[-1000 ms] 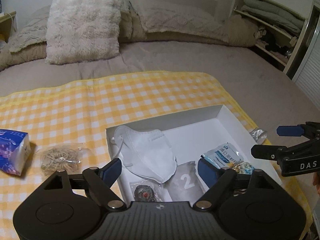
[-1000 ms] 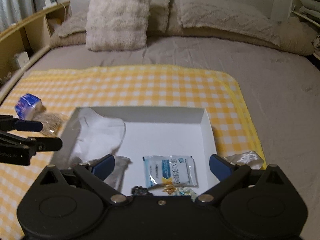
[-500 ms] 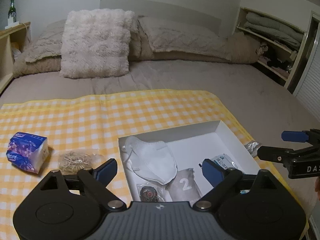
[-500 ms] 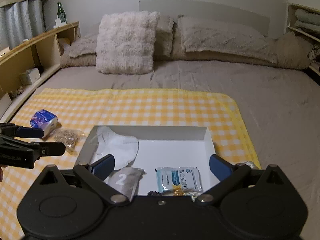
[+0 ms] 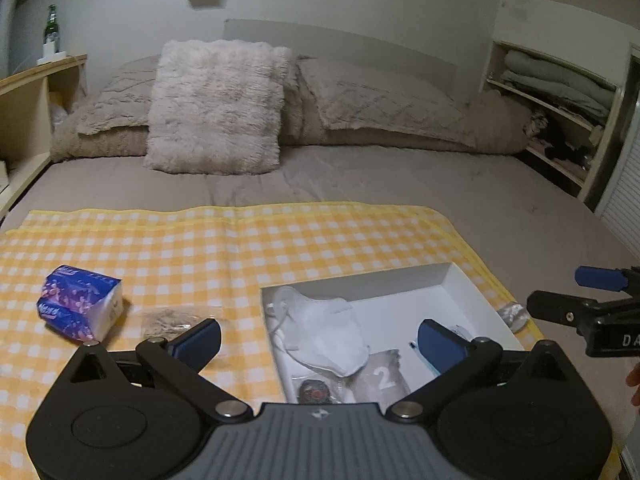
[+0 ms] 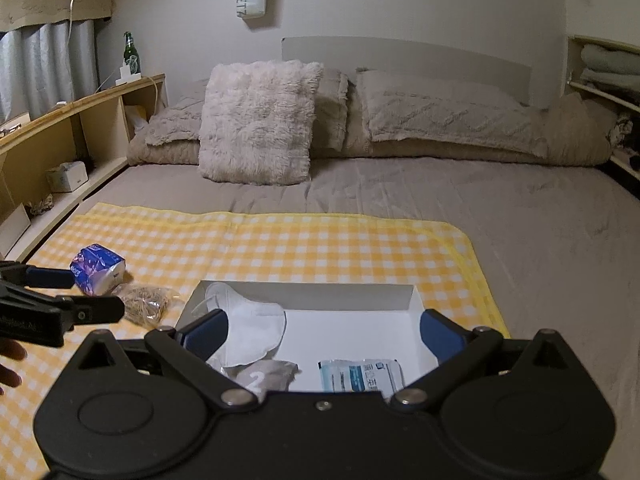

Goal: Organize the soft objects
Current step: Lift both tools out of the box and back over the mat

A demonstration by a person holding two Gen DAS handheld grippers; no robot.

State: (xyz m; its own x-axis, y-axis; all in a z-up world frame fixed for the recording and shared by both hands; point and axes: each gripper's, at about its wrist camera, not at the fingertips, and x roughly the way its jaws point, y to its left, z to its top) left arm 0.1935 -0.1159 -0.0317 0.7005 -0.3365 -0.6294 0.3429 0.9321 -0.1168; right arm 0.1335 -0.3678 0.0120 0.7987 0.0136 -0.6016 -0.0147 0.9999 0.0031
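Observation:
A white box (image 5: 452, 276) (image 6: 304, 292) sits on the yellow checked cloth (image 5: 240, 248). It holds a white face mask (image 5: 324, 332) (image 6: 256, 328), a grey pouch marked 2 (image 5: 382, 380) (image 6: 260, 376) and a blue-white sachet (image 6: 360, 374). Left of the box lie a blue tissue pack (image 5: 80, 306) (image 6: 98, 268) and a bag of rubber bands (image 5: 168, 318) (image 6: 144, 302). My left gripper (image 5: 318, 338) hovers over the box's near left side, its jaws opening with nothing gripped. Over the box's near right side, my right gripper (image 6: 323, 331) is open and empty.
A crinkled silver wrapper (image 5: 512, 314) lies just right of the box. A fluffy pillow (image 5: 216, 108) and flat pillows lean at the bed's head. A wooden shelf (image 6: 80, 128) with a bottle runs along the left. Shelves with folded blankets (image 5: 552, 80) stand at right.
Both grippers have risen and drawn back from the box, so more of the bed and wall shows. The left jaws have spread wider.

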